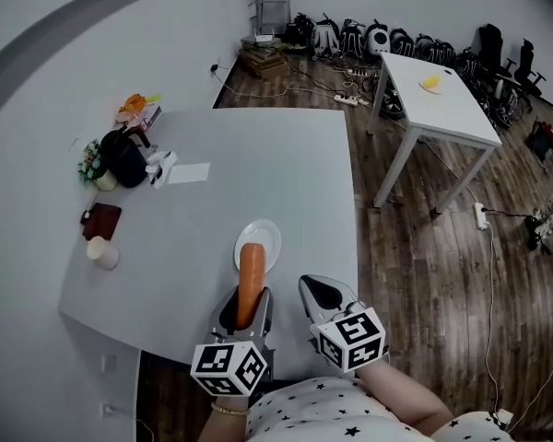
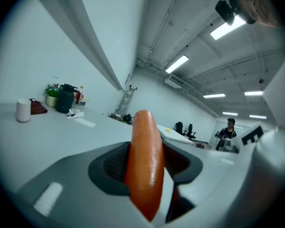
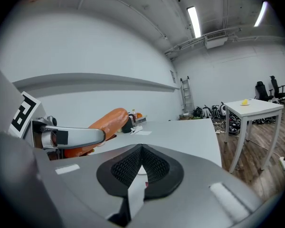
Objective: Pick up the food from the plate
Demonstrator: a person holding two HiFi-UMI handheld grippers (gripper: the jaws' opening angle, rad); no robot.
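Note:
A long orange sausage (image 1: 250, 279) is clamped between the jaws of my left gripper (image 1: 244, 309), which is shut on it. It sticks out forward and upward, its far end over the near rim of the small white plate (image 1: 267, 238) on the grey table. In the left gripper view the sausage (image 2: 145, 165) stands up between the dark pads. My right gripper (image 1: 320, 293) is beside it to the right, shut with nothing in it (image 3: 140, 170). From there the sausage (image 3: 104, 120) and the left gripper's finger (image 3: 71, 137) show at left.
At the table's left stand a black jug (image 1: 124, 159), a flower pot (image 1: 94, 166), a brown wallet (image 1: 102, 219), a white cup (image 1: 103, 254) and a paper sheet (image 1: 188, 173). The table's right edge (image 1: 355, 247) meets wooden floor. A second white table (image 1: 438, 99) stands beyond.

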